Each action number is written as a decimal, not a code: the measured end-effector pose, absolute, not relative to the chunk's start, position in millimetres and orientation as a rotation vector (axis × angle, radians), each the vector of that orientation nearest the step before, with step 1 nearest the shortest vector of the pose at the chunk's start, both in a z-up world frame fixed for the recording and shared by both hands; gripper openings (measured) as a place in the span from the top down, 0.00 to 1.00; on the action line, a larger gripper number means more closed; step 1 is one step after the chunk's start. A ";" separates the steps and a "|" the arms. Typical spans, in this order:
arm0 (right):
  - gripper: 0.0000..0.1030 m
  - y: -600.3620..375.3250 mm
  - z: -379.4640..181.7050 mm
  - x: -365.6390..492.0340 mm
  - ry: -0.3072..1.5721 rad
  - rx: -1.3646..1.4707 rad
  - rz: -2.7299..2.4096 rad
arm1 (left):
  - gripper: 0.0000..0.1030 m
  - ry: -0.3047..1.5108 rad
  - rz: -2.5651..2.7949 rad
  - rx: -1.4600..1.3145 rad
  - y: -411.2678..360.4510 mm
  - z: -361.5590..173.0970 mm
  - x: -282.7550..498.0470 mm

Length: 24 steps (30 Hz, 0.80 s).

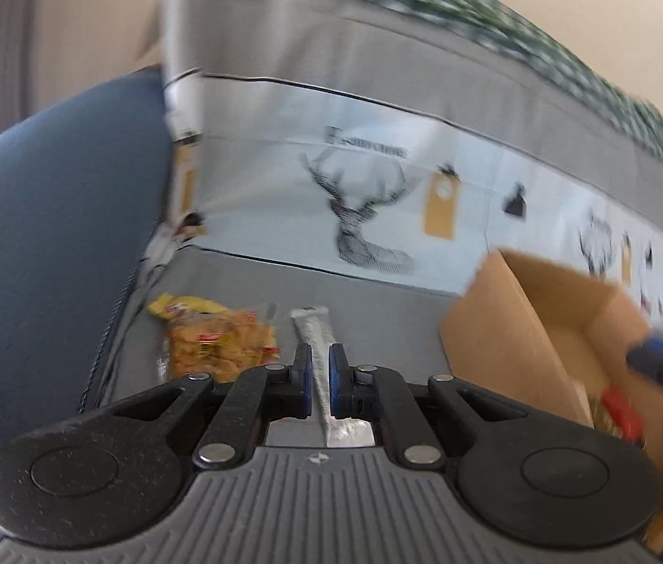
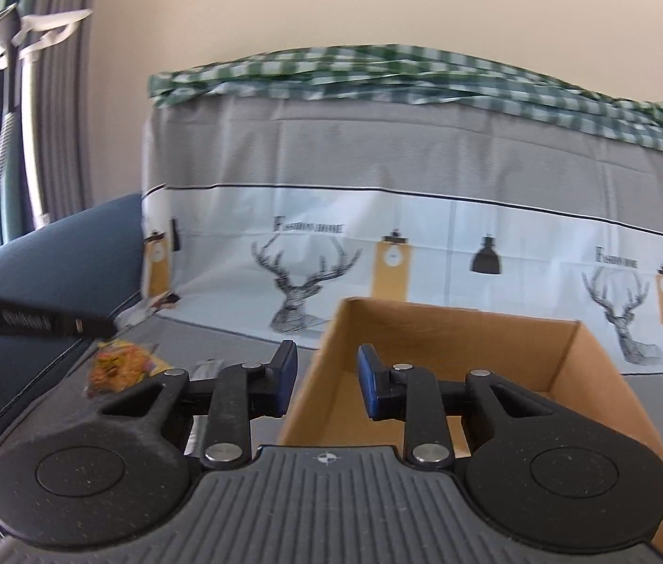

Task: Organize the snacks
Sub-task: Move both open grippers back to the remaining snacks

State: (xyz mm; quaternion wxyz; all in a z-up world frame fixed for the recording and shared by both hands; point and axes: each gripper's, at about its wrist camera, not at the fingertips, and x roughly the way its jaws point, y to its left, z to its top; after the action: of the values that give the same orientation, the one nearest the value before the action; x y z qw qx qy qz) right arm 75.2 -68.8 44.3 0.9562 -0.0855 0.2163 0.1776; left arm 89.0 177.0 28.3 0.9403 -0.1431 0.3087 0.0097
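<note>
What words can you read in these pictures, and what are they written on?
"Fashion home" (my best reading, slightly blurred): printed above the deer head on the sofa cover.
The same words, smaller, above the second deer: too blurred to be sure.
Red labels on the yellow snack bag: too blurred to read.
Silver packet in the left gripper: no readable text.
Cardboard box: no print visible.

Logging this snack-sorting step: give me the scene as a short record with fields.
surface: grey sofa seat
left gripper: shut on silver packet, seen edge-on
right gripper: open, empty, at the box's near left corner
cardboard box: open-topped, right of the packets
yellow snack bag: lying on the seat, left of the silver packet
box contents: something red inside, blurred
backdrop: deer-print cloth
</note>
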 end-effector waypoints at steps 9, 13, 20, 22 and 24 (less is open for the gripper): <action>0.71 -31.2 32.2 65.4 0.404 -0.189 0.399 | 0.93 0.631 0.122 -0.509 224.1 20.3 95.8; 0.71 -8.6 23.1 58.9 0.387 -0.203 0.450 | 0.93 0.629 0.171 -0.590 239.7 15.3 96.9; 0.71 24.2 4.1 54.6 0.397 -0.223 0.533 | 0.93 0.652 0.198 -0.566 242.5 9.1 104.4; 0.70 29.5 -2.7 56.5 0.411 -0.221 0.539 | 0.93 0.658 0.203 -0.560 242.0 7.1 106.8; 0.70 33.3 -9.6 59.4 0.425 -0.212 0.544 | 0.91 0.667 0.209 -0.554 242.0 4.7 109.8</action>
State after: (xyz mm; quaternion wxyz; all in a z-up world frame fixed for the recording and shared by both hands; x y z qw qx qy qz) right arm 59.4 33.3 -9.6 0.9355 -0.1037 0.2079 0.2660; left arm 109.8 242.0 4.7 0.9022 -0.2680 0.3225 0.1011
